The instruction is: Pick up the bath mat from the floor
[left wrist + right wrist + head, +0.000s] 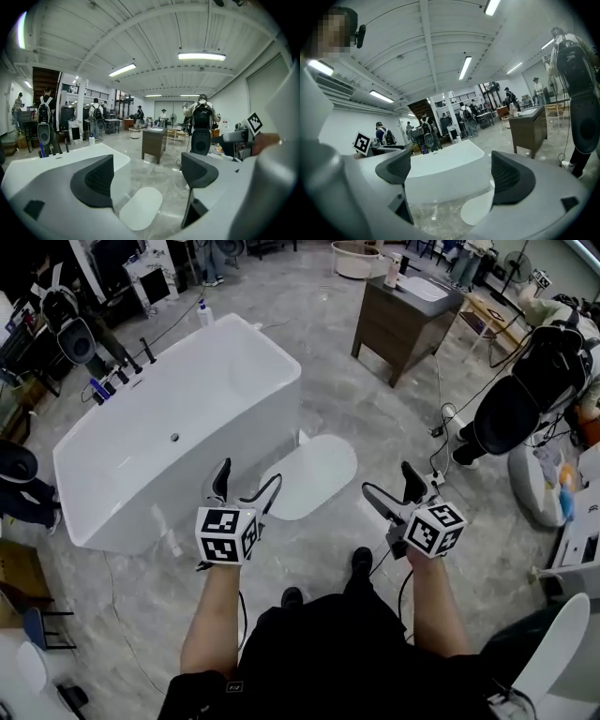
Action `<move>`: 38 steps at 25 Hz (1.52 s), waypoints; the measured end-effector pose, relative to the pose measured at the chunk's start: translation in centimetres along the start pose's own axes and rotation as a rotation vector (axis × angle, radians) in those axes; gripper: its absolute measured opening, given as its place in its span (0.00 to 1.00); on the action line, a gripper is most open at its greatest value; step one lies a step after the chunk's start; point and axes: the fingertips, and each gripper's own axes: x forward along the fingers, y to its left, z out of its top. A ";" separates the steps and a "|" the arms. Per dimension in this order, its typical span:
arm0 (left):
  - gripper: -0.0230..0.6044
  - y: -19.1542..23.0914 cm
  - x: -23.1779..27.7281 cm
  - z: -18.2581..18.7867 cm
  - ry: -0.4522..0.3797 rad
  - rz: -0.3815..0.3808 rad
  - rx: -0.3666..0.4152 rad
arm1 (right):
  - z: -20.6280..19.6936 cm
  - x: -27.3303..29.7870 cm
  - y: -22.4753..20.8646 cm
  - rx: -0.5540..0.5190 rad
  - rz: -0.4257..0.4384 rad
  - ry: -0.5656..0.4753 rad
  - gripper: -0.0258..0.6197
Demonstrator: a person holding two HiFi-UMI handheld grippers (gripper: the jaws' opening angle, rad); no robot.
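The bath mat (311, 474) is a pale oval lying flat on the grey marble floor beside the white bathtub (178, 427). It also shows low in the left gripper view as the mat (140, 207) and partly behind the right jaw in the right gripper view as the mat (478, 208). My left gripper (246, 486) is held above the floor near the mat's left end, open and empty. My right gripper (394, 488) hangs to the mat's right, open with nothing between its jaws. Neither touches the mat.
A dark wooden vanity (403, 320) with a basin stands beyond the mat. Cables (441, 427) trail across the floor to its right. A person with a black backpack (525, 390) stands at the right. Equipment and people crowd the far left behind the tub.
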 end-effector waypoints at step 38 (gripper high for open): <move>0.75 -0.1 17.8 -2.7 0.113 0.332 -0.244 | 6.1 17.0 -18.6 -0.127 0.285 0.270 0.87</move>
